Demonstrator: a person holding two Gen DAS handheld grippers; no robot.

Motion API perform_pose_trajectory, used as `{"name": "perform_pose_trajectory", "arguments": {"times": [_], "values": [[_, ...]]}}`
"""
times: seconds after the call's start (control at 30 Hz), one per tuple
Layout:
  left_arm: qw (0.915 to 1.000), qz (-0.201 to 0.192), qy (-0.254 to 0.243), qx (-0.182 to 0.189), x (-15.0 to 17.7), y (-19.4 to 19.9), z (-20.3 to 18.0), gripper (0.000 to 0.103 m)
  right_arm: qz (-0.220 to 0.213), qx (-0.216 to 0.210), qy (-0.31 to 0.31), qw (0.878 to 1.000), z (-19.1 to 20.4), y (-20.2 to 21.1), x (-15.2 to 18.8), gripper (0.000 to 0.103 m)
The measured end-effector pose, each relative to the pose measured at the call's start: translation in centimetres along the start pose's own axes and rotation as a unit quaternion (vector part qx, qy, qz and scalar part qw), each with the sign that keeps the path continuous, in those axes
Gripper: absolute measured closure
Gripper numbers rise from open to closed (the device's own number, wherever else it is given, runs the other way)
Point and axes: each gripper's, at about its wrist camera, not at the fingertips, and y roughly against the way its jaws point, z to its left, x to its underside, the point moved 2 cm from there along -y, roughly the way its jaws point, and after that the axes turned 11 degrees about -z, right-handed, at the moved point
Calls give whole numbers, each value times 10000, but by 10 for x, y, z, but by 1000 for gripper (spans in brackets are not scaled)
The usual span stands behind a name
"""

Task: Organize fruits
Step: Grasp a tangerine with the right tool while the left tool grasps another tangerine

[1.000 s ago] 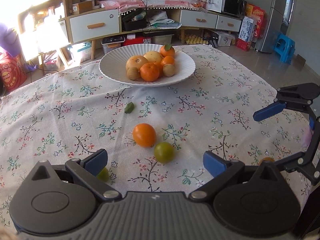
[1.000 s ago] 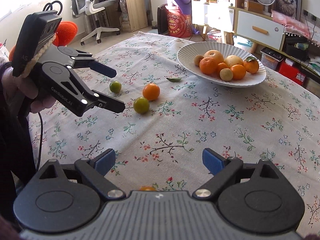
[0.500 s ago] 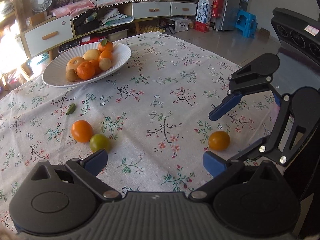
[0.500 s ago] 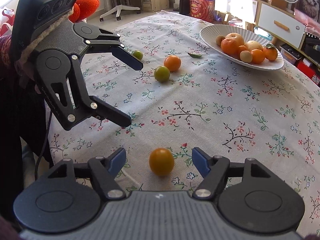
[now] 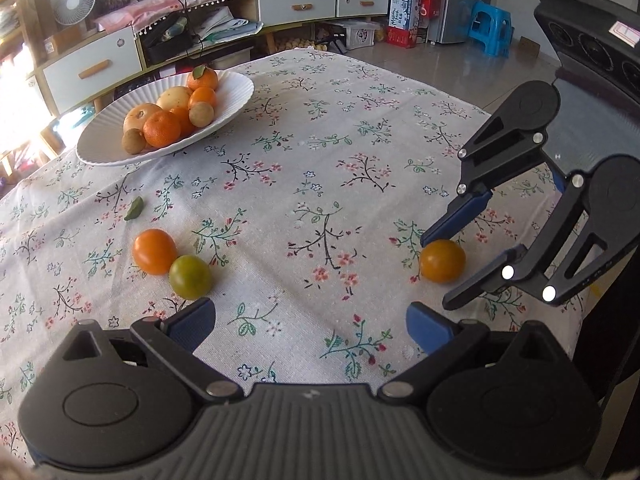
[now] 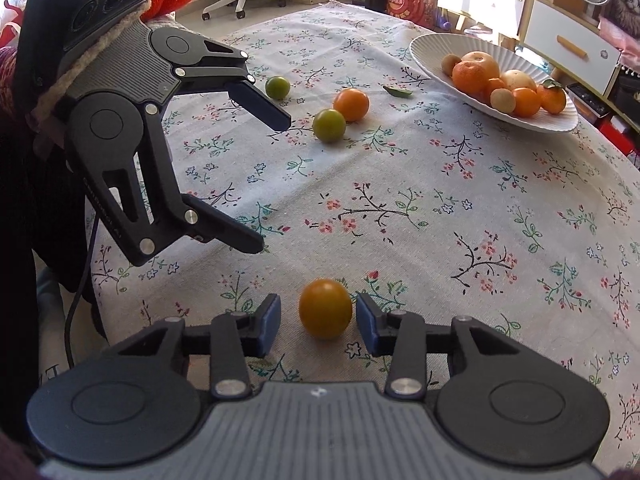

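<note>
**A:** Where is the fruit sitting, and how much of it is already sorted?

**B:** A white ribbed plate is standing at the far side of the surface, which is wearing a floral cloth. The plate is already holding a small heap: several oranges, a pale round fruit and two little brown ones. Four loose fruits are still lying on the cloth, so by my reckoning roughly the second half of the job is waiting for you.

**A:** Which four?

**B:** A small orange fruit is sitting closest to you, well apart from the plate. Further off, an orange and a green fruit are touching each other, between you and the plate. A second, smaller green fruit is lying beyond them, off to one side. A stray green leaf is resting near the plate.

**A:** What are my tongs doing?

**B:** Your right tongs are bracketing the small orange fruit, and the jaws have just been closing in on it. One blue pad is looking just about against the skin, while a sliver of gap is showing on the other side, so you are not quite gripping it yet. The fruit is resting on the cloth. Your left tongs are hanging wide open over bare cloth with nothing between them, the orange and green pair lying just ahead of one finger.

**A:** So what is left?

**B:** Likely finishing this pinch, carrying the fruit to the plate, then collecting the other three.
</note>
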Motion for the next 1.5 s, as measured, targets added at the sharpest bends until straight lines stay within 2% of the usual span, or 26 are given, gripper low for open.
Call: {"name": "perform_pose_trajectory", "arguments": {"times": [0.1, 0.33, 0.53, 0.97, 1.1, 1.33, 1.4, 1.5], "values": [[9999, 5, 44, -98, -1, -1, 5, 24, 13, 47, 56, 10000, 1, -2, -2, 78], [9978, -101, 409, -516, -5, -2, 32, 24, -188, 198, 30, 9996, -1, 0, -13, 78], [9920, -155, 866, -901, -9, -6, 58, 31, -340, 281, -27, 9990, -5, -1, -24, 78], [9781, -220, 1700, -1176, -23, -21, 86, 69, -406, 415, -73, 9983, -9, -4, -31, 78], [9753, -188, 1803, -1259, -24, -26, 90, 80, -441, 437, -95, 9980, -10, -4, -34, 78], [9731, -78, 1838, -1386, -22, -32, 93, 93, -462, 462, -100, 9978, -10, -4, -35, 78], [9723, -68, 1864, -1410, -22, -33, 95, 101, -470, 482, -97, 9977, -10, -3, -35, 78], [9729, -73, 1820, -1425, -22, -33, 94, 102, -487, 511, -110, 9974, -10, -3, -36, 78]]}}
